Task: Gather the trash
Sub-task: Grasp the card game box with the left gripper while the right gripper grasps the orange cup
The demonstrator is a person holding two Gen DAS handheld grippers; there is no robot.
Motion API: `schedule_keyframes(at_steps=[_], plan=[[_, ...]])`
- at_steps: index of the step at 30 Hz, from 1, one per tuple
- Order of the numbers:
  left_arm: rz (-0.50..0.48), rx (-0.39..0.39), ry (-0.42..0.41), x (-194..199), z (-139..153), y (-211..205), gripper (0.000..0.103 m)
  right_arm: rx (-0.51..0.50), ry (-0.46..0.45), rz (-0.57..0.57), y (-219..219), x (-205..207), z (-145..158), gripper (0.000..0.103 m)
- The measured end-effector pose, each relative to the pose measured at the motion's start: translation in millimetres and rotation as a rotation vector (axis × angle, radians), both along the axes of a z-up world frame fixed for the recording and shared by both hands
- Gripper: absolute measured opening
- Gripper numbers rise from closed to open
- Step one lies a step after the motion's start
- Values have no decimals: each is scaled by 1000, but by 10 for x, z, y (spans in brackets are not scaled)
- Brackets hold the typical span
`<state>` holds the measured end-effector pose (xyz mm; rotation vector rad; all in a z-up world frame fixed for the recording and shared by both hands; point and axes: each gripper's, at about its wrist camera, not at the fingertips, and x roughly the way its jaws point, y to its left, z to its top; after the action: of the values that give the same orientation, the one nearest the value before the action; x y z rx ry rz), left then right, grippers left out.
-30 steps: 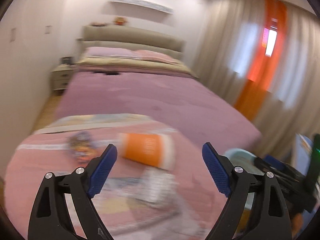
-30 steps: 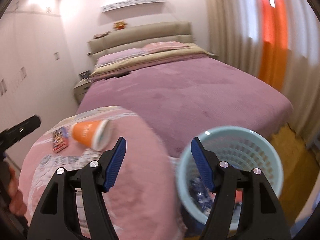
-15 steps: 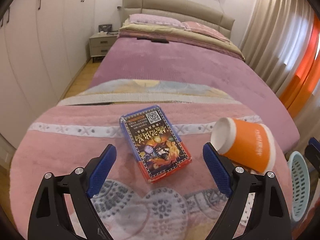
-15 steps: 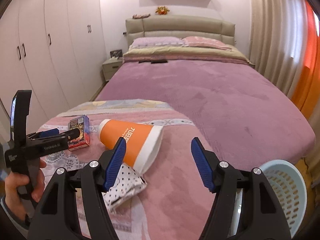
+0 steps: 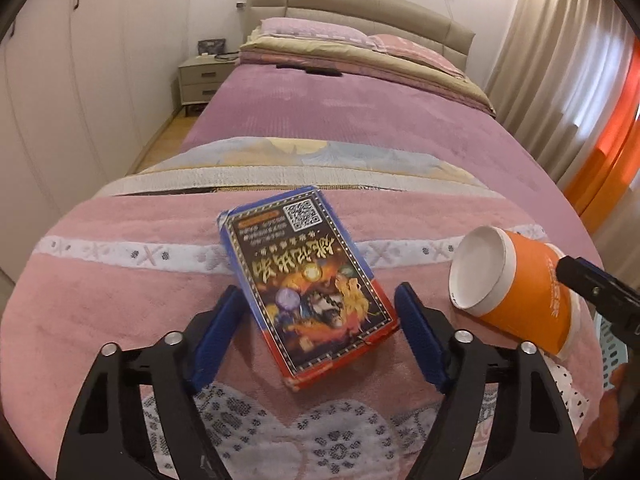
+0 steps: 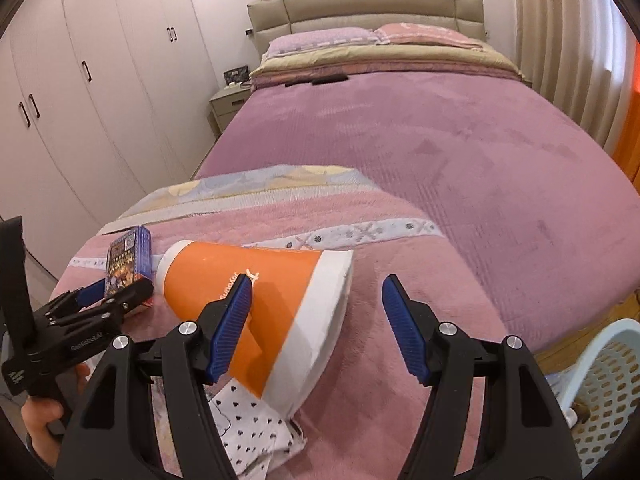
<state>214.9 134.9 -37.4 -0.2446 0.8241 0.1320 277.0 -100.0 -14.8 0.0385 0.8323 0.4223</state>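
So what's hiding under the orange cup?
A white cloth with small dark dots pokes out beneath the orange cup, lying on the pink blanket. How far it reaches under the cup is hidden.

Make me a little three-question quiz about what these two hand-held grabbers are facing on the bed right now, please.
1. True or false: the left gripper has its jaws open on either side of the card box.
2. The orange paper cup is: A) standing upright, B) lying on its side, C) inside the basket.
3. Fill in: the spotted white wrapper lies partly under the ____.

Key:
1. True; the box lies flat on the pink blanket, not yet pinched.
2. B; the right gripper is open, one finger over it.
3. Cup.
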Motion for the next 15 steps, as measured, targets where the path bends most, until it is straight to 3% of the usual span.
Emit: schedule_keyframes(at_steps=[3, 7, 10, 15], plan=[[-5, -7, -9, -53, 8, 30, 70, 17, 12, 10, 33, 16, -36, 81], [30, -12, -33, -187, 66, 175, 70, 102, 67, 58, 59, 50, -112, 82], [60, -63, -37, -220, 70, 323, 70, 126, 77, 48, 44, 40, -121, 81], [61, -84, -40, -234, 71, 326, 70, 108, 79, 116, 119, -165, -81, 52]])
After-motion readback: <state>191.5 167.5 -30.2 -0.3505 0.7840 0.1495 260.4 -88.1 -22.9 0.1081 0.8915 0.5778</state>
